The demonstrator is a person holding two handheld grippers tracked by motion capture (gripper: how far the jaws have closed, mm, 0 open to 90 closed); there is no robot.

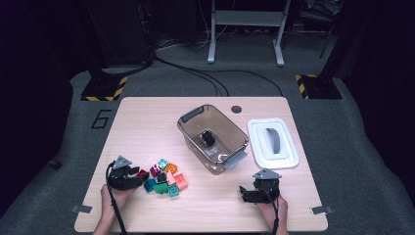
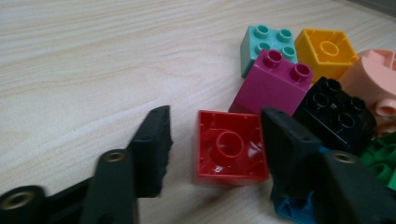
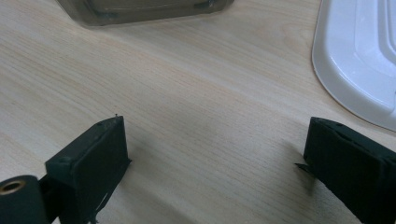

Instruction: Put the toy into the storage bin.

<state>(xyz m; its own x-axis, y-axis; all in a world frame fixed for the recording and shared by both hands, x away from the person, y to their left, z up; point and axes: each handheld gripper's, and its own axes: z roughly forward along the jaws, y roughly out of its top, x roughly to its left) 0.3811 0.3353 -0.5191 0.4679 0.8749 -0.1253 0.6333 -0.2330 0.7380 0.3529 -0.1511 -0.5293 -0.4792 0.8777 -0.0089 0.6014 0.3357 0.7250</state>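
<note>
A pile of toy bricks (image 1: 165, 177) lies at the table's front left. My left gripper (image 1: 141, 177) is open at the pile's left edge. In the left gripper view its jaws straddle a red brick (image 2: 231, 147) that lies with its hollow underside towards the camera. The left jaw stands a little apart from the brick and the right jaw is against its right edge. Behind it sit a magenta brick (image 2: 275, 84), a teal brick (image 2: 266, 44), an orange brick (image 2: 327, 51) and a black brick (image 2: 334, 112). My right gripper (image 1: 261, 190) is wide open over bare wood (image 3: 215, 149) at the front right.
A clear grey bin (image 1: 188, 128) stands mid-table with a black brick (image 1: 208, 138) inside. Its white lid (image 1: 288, 147) lies flat to the right. The bin's base (image 3: 140, 9) and the lid's rim (image 3: 355, 70) lie ahead of my right gripper.
</note>
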